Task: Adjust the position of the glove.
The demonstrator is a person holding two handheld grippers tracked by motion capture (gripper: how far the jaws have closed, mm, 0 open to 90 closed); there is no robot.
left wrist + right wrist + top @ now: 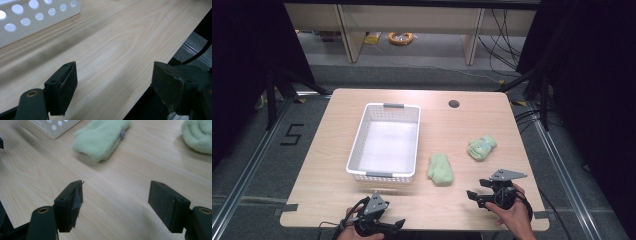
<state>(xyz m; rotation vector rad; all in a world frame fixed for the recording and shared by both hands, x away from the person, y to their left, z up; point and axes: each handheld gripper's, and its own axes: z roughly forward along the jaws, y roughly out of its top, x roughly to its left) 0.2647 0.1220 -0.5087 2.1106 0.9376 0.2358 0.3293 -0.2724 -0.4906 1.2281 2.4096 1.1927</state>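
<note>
1. Left gripper [388, 223]: near table [337, 200] edge, in front of the basket; fingers [62, 87] apart, holding nothing.
2. Basket [357, 145]: white, perforated, on the table's left half.
3. Flat green mitten [440, 169]: just right of the basket's near corner.
4. Bunched green mitten [482, 147]: farther right of the basket.
5. Right gripper [476, 196]: well right of the basket, in front of the flat mitten; fingers [71, 202] apart, holding nothing.
</note>
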